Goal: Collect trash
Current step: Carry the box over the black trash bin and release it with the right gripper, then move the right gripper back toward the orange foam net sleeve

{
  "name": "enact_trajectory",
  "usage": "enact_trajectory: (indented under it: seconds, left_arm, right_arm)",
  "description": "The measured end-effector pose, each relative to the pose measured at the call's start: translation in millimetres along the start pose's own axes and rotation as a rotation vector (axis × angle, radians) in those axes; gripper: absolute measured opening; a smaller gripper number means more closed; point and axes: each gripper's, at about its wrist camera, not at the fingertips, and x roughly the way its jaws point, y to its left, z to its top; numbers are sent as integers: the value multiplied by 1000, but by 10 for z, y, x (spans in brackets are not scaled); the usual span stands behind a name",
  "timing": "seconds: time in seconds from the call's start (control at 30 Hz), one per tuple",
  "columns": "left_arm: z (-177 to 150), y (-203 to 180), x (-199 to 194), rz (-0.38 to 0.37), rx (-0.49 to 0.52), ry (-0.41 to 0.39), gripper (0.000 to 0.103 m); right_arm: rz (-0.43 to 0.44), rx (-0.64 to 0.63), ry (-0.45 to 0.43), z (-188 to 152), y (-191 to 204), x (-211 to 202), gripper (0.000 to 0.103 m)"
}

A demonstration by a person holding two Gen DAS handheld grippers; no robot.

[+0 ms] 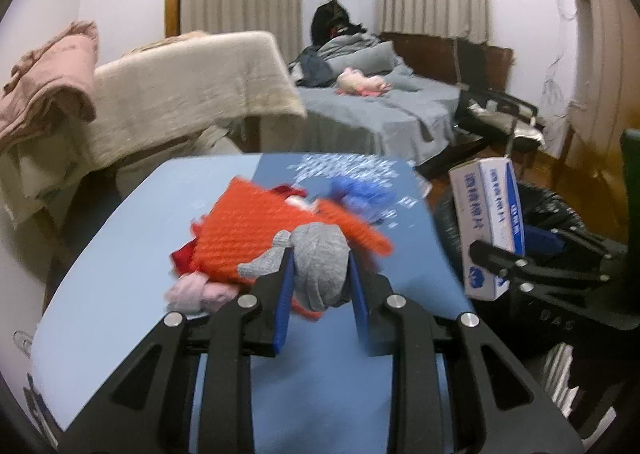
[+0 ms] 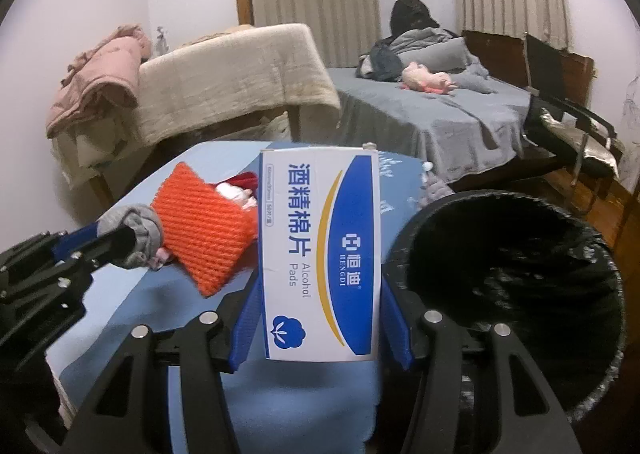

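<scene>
Left gripper (image 1: 320,274) has its blue pads pinched against a bundled grey sock (image 1: 320,266), which sits between the fingers and looks lifted just clear of the blue table (image 1: 120,262). Behind the sock lies an orange knitted piece (image 1: 264,230), with a pink bit of cloth (image 1: 196,292) and a red scrap (image 1: 185,258) tucked at its near edge, and something fuzzy and blue (image 1: 362,193) farther back; that part of the left wrist view is blurred.

Over on the other side, the right gripper (image 2: 320,314) clamps a white and blue box (image 2: 320,254) printed "Alcohol Pads", its pads pressing the box's two long sides and holding it upright. Just to the right of the box stands a bin lined with a black bag (image 2: 520,254), its mouth open, right beside the table's edge. A grey-covered bed (image 2: 460,117) and a beige blanket (image 2: 240,81) draped over furniture fill the room behind.
</scene>
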Motion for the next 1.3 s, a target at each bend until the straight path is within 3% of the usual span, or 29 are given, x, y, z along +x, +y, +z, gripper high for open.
enact_trajectory:
  seconds: [0.6,0.93,1.0,1.13,1.3]
  left_arm:
    - [405,-1097,364,-256,98,-52,26]
    - [545,-1753,826,-388,134,-10,27]
    - [554,-1845,902,-408,147,-4,30]
    - [565,-1904,935,-420,158,-14,48]
    - [576,-1749,880,-375,144,-28,64]
  right_arm:
    - [-262,144,-37,-29,-1174,-337,55]
    - [-364,192,-21,-137,-1732,-387,55]
    - [-380,199,-21,-148,-1808,-403,58]
    - [-401,209,-29,-169,-1932,-461,72]
    - [-407,213,-47,-167,-1933,-515,91]
